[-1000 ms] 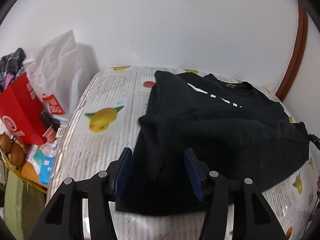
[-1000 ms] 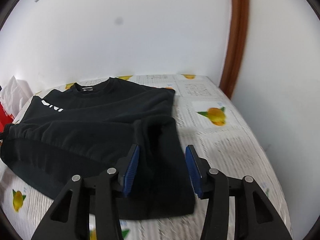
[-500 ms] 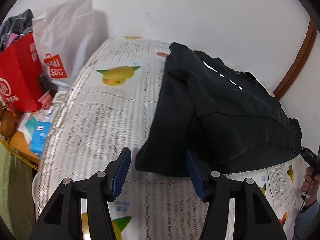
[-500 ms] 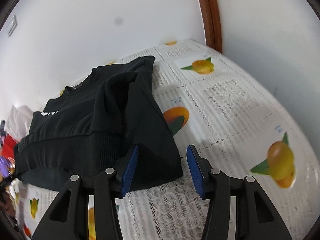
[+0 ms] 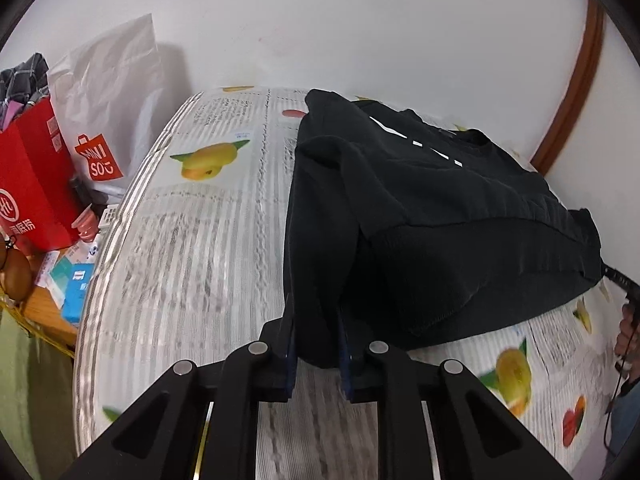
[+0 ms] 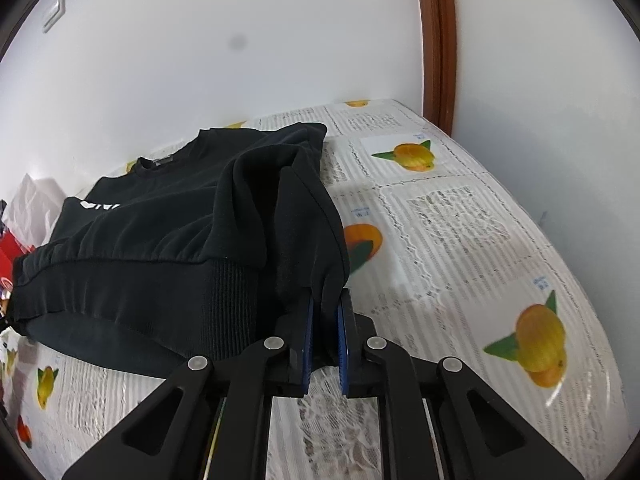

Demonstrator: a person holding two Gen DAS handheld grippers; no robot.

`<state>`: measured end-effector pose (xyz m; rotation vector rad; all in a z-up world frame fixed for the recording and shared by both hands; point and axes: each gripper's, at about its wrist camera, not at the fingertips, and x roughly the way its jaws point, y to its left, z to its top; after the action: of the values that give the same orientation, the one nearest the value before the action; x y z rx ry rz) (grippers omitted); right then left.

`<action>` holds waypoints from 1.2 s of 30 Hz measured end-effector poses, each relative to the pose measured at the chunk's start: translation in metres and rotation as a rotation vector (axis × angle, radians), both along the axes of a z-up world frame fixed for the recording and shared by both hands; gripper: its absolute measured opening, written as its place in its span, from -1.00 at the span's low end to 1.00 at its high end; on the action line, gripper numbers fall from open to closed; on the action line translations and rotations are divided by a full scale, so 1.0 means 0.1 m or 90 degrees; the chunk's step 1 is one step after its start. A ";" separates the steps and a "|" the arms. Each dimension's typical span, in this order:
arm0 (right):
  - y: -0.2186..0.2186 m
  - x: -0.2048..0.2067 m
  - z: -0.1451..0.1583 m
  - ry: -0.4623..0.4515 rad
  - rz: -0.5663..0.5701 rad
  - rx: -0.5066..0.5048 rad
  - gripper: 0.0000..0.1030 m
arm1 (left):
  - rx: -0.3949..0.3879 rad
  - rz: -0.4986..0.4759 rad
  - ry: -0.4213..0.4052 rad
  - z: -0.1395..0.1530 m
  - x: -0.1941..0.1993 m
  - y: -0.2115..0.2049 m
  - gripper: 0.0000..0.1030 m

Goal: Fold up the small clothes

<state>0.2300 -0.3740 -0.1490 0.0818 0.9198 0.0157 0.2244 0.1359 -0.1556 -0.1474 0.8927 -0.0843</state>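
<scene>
A black sweatshirt (image 5: 440, 208) with white lettering lies on a table covered by a fruit-print cloth (image 5: 200, 240); its sleeves are folded in over the body. My left gripper (image 5: 316, 320) is shut on the near left bottom corner of the sweatshirt. My right gripper (image 6: 325, 304) is shut on the near right bottom corner of the sweatshirt (image 6: 180, 232), and the fabric rises from the cloth toward its jaws. The ribbed hem (image 6: 132, 280) sags between the two held corners.
A red paper bag (image 5: 32, 192), a white shopping bag (image 5: 108, 112) and small boxes (image 5: 72, 284) crowd the left table edge. White walls stand close behind. A brown door frame (image 6: 438, 40) stands at the back right. Bare cloth (image 6: 460, 240) lies right of the sweatshirt.
Both grippers were open half a second ago; they have closed on the sweatshirt's bottom corners and the hem has started to lift.
</scene>
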 end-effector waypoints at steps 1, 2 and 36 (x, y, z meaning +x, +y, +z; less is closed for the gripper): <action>0.00 -0.02 0.01 0.001 0.001 -0.004 -0.81 | -0.002 -0.002 0.002 0.01 -0.05 0.00 -0.69; 0.00 -0.05 0.03 0.003 0.002 -0.008 -0.81 | -0.003 -0.004 0.005 0.00 -0.09 0.00 -0.69; 0.98 -0.50 -0.17 0.061 0.166 -0.013 -0.88 | -0.064 -0.124 -0.062 0.32 -0.72 -0.61 -0.43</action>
<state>0.1797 -0.2757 -0.1655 -0.0571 1.0210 0.2465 0.1527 0.0746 -0.1241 -0.1482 0.8041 -0.3156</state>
